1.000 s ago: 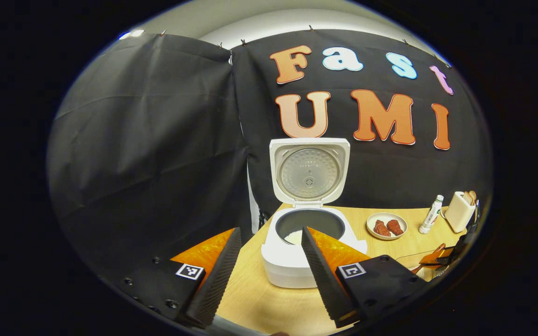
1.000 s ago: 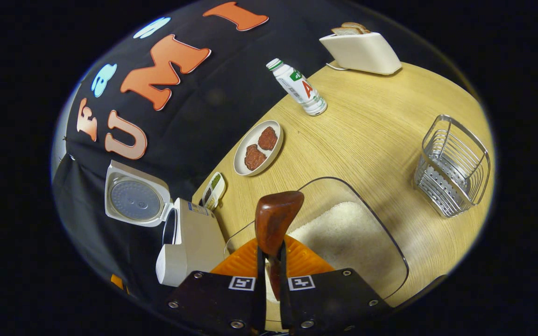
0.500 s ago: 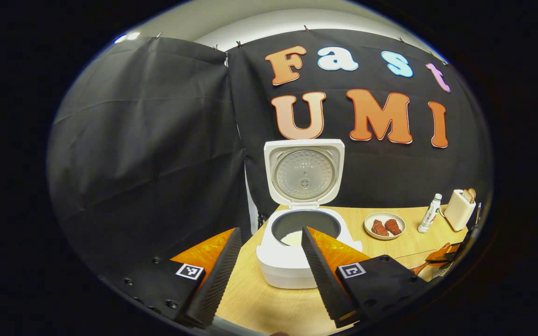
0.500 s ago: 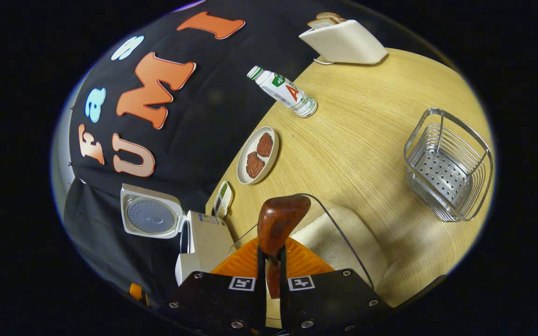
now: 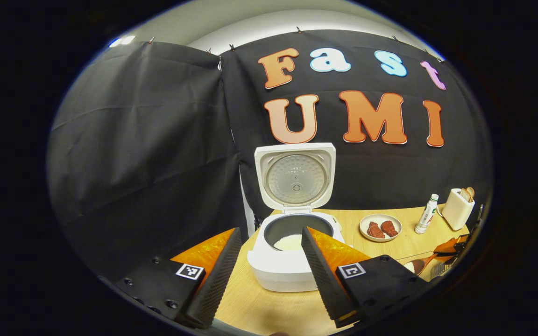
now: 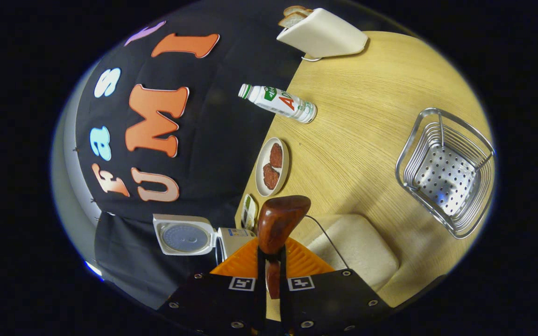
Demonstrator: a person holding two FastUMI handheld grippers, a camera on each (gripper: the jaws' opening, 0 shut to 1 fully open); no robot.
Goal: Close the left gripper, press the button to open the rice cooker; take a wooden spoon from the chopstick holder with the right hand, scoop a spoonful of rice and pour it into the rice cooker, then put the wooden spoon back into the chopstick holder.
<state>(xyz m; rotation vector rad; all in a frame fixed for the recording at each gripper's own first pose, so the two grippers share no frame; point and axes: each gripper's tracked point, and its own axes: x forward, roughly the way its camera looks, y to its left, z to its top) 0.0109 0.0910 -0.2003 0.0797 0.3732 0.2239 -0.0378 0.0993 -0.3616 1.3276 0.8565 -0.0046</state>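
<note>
Black cloth walls back a light wooden surface (image 5: 292, 312) where the white rice cooker (image 5: 282, 268) stands with its lid (image 5: 295, 176) raised upright, a patch of white rice lying in its dark inner pot (image 5: 292, 230). Seen in the left gripper view, the left gripper (image 5: 269, 273) hangs in front of the cooker, its fingers spread wide with nothing between them. To the cooker's right sit a plate of two reddish patties (image 5: 380, 227), a white bottle (image 5: 426, 214) and a toaster (image 5: 458, 209) holding bread. In the right gripper view, the right gripper (image 6: 271, 275) has its fingers narrowed onto the handle of the wooden spoon (image 6: 279, 223), whose bowl points ahead, close to the clear rice container (image 6: 353, 245). Farther from the cooker than that container stands the empty wire chopstick holder (image 6: 446, 170).
</note>
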